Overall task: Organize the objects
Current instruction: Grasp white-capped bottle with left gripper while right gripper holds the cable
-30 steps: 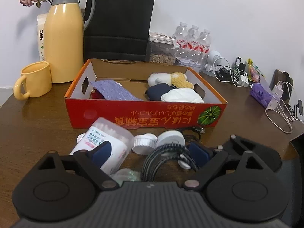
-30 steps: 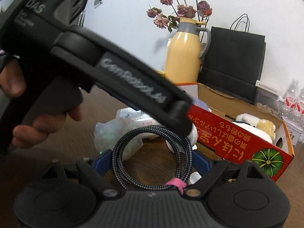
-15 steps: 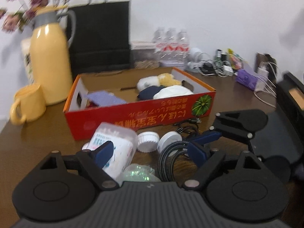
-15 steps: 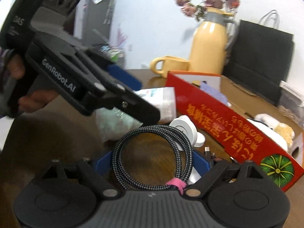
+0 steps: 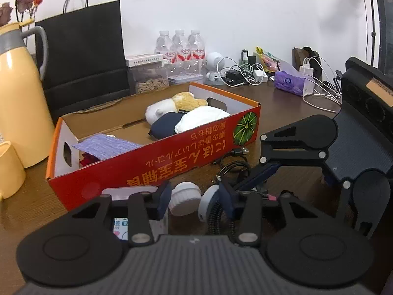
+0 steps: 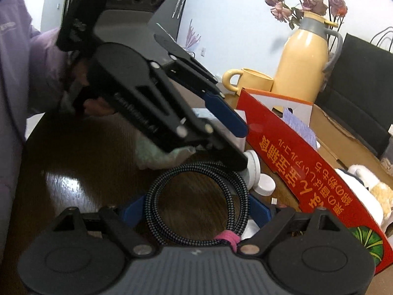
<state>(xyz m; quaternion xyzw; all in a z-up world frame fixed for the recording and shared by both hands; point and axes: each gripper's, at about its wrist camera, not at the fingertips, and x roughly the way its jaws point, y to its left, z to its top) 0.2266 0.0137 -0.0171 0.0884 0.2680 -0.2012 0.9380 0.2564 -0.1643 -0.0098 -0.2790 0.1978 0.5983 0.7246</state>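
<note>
Brown tabletop clutter sits just before the red box [image 5: 157,164]. Left gripper [image 5: 194,196] is closing around two white round lids [image 5: 186,198], pads not yet pressing; right gripper [image 6: 196,209] straddles, jaws wide, the braided cable coil [image 6: 196,194] (unlifted). Next: a firm pinch, then into the box.

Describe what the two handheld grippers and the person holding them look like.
Both the left gripper and the right gripper are matte black, with ribbed grey bodies, round pivot discs, silver pins and dark blue finger pads. White lettering runs along the left one's arm. The person wears a lilac sleeve.
</note>
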